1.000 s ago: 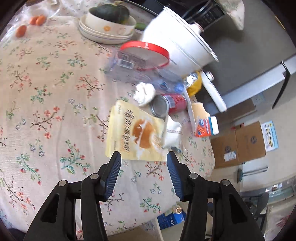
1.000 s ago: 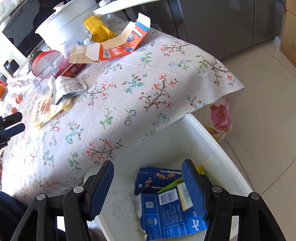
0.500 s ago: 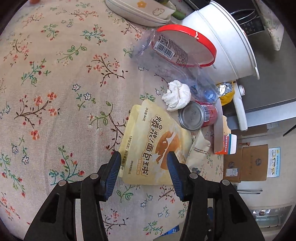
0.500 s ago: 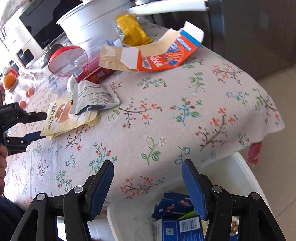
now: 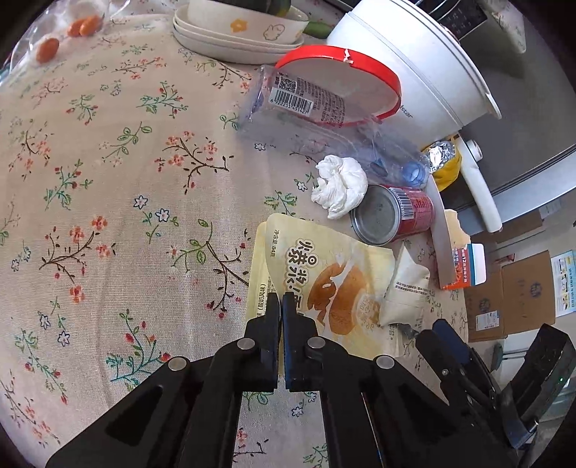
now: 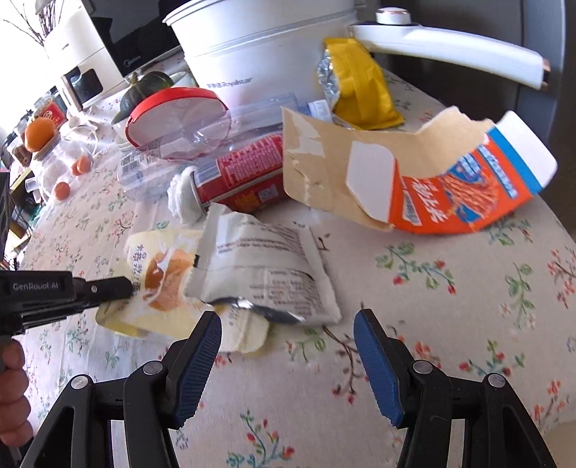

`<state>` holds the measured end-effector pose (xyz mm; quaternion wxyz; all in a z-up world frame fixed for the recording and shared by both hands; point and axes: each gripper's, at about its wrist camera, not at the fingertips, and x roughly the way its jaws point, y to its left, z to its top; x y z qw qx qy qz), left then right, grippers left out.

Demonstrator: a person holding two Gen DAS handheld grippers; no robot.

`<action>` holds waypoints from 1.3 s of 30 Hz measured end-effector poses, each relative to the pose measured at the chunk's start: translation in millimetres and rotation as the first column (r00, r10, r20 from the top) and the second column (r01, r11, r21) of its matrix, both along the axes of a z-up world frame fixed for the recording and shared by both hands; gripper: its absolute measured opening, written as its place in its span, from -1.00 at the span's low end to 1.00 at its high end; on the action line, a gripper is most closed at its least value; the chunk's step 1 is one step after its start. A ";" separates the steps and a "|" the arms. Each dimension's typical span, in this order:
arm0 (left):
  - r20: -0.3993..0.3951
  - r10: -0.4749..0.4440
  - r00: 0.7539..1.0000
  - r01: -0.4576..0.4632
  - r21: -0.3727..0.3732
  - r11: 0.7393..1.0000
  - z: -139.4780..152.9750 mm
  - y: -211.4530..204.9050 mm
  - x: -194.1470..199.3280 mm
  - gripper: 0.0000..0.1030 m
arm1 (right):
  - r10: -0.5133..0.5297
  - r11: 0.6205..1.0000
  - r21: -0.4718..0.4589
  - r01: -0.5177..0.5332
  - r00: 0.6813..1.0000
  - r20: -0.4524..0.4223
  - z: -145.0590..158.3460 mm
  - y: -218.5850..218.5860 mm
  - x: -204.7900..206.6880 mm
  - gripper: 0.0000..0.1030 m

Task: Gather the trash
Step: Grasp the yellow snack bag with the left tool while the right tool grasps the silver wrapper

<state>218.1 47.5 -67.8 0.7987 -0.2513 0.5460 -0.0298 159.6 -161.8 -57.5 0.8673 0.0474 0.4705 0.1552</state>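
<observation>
Fingers (image 5: 270,306) of our left gripper (image 5: 277,300) have just closed and pinch the near edge of the yellow pouch (image 5: 324,280), flat on the tablecloth (image 5: 126,216). On it lies a white wrapper (image 6: 266,273), beside the red can (image 6: 241,172). Our right gripper (image 6: 288,324) hovers spread and empty before the wrapper.

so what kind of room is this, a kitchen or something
Most likely a home kitchen or dining area: a table under a floral tablecloth, a white electric cooking pot, stacked bowls, and a countertop oven behind.
</observation>
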 end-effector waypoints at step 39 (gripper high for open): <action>0.159 -0.067 0.985 0.093 -0.163 0.982 55.9 35.7 -52.2 -1.00 | -0.018 0.999 0.026 0.018 1.000 -0.009 10.9 4.5 -16.1 -0.62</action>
